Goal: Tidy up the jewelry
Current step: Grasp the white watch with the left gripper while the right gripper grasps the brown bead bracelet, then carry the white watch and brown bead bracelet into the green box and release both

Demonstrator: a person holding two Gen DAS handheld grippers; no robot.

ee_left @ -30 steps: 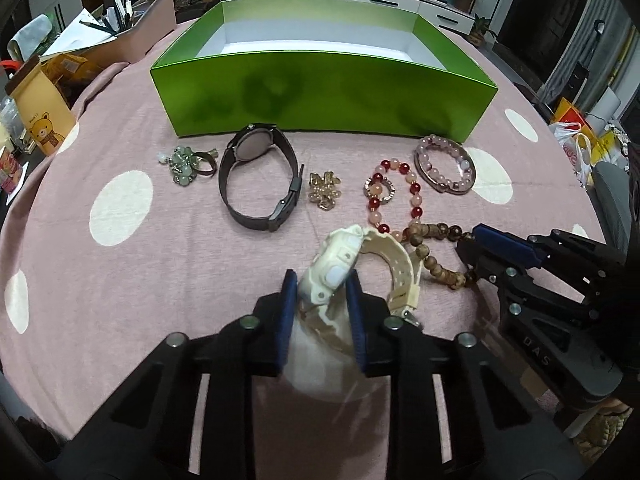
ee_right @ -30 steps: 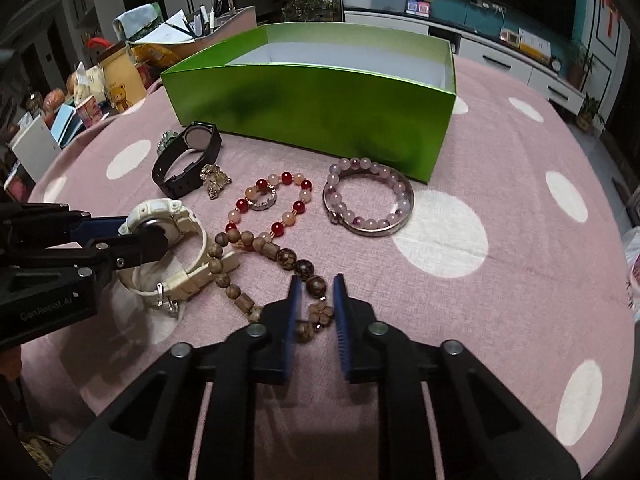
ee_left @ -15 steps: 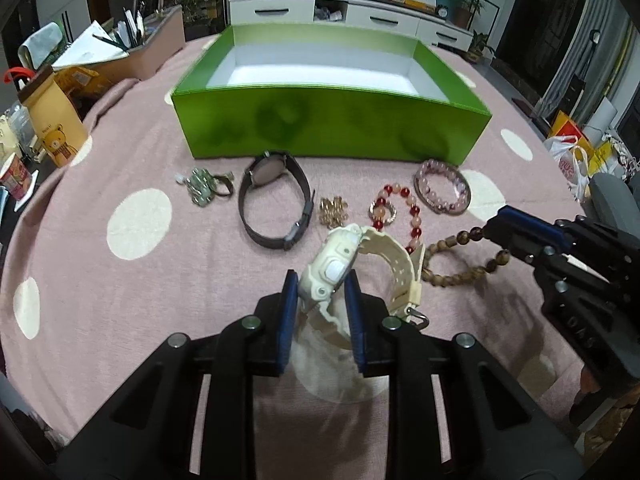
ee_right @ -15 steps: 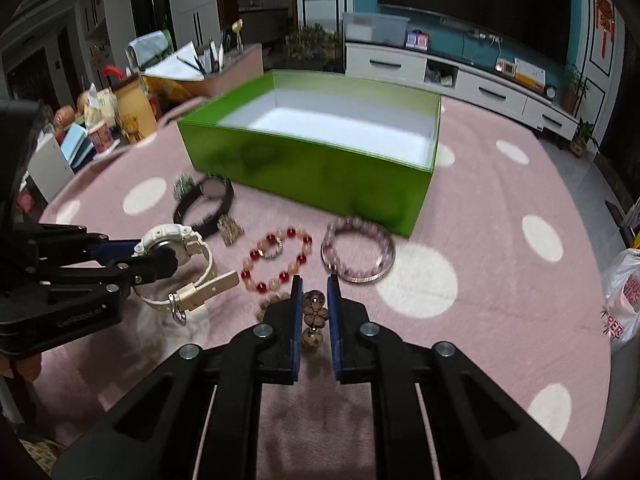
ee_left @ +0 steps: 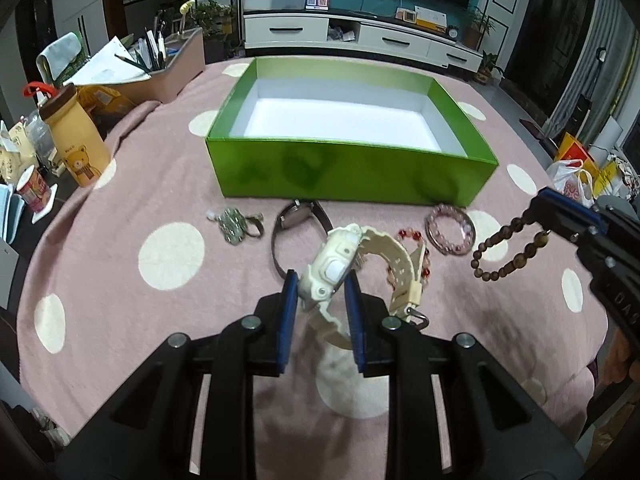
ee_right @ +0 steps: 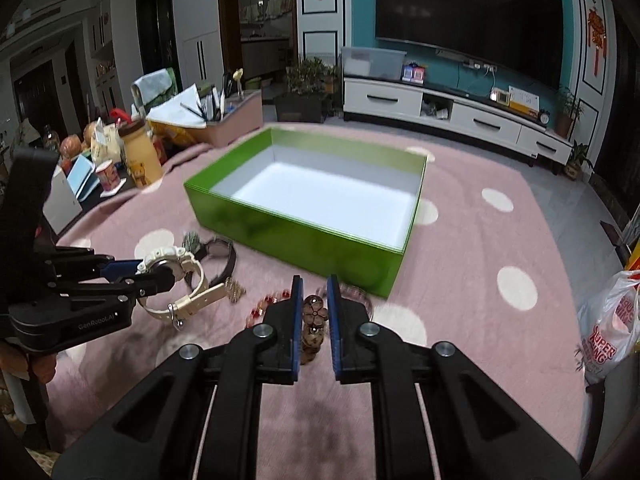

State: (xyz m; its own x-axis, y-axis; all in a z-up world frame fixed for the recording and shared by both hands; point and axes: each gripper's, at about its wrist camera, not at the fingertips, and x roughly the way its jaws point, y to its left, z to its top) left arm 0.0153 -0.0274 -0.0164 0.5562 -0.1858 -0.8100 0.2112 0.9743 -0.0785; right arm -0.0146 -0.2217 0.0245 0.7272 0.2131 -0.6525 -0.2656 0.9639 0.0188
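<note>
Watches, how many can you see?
2. The cream watch is held up in the left gripper. The dark watch lies on the pink tablecloth before the green box, partly hidden.

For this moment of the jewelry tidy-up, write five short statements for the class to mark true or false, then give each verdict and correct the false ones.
1. The left tongs grip a cream watch. True.
2. The green box already holds a bracelet. False: only its white floor shows, with nothing in it.
3. The right tongs hold a brown bead bracelet, which hangs clear of the cloth. True.
4. The dark watch is in the box. False: it lies on the pink dotted cloth in front of the box.
5. The pink bead bracelet is held by the right tongs. False: it lies on the cloth near the box's front wall.
</note>
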